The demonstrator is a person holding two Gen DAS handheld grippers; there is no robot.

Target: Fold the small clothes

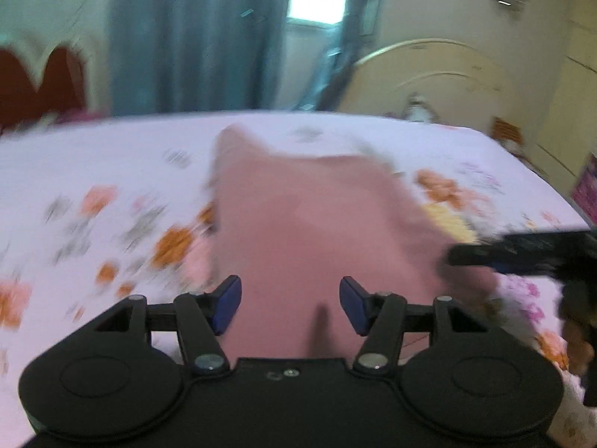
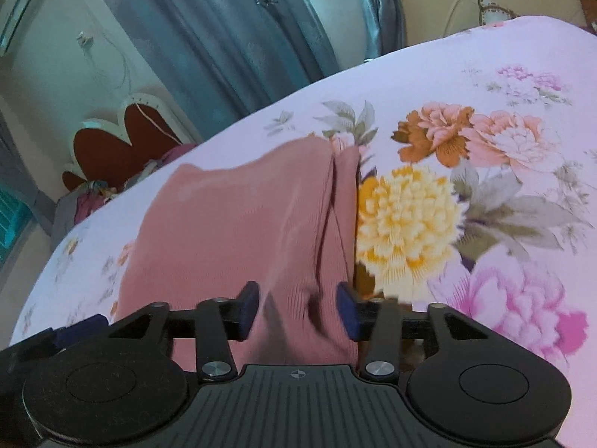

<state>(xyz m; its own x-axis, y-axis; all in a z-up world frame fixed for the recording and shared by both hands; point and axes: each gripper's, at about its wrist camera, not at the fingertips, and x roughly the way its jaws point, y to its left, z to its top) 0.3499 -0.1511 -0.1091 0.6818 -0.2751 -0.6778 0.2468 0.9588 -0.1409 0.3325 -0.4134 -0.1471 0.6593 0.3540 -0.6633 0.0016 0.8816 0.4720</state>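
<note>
Dusty-pink ribbed cloth point(image 2: 238, 231) lies on the floral-sheeted bed point(image 2: 522, 74); left claw point(image 1: 290, 304) and right claw point(image 2: 297, 310) both gape apart over its near edge, hidden below them.

Right tool point(image 2: 297, 311) jaws apart, straddling pink garment point(image 2: 238, 224) on floral bedsheet point(image 2: 485, 171).

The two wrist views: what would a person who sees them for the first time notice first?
First comes the dusty-pink ribbed garment, lying on the pale pink bedsheet directly ahead of both grippers. Next, in the right wrist view, the big printed yellow flower on the sheet lies just right of the cloth. The left gripper and right gripper both stand open, with pink fabric showing between their blue-padded fingers.
</note>
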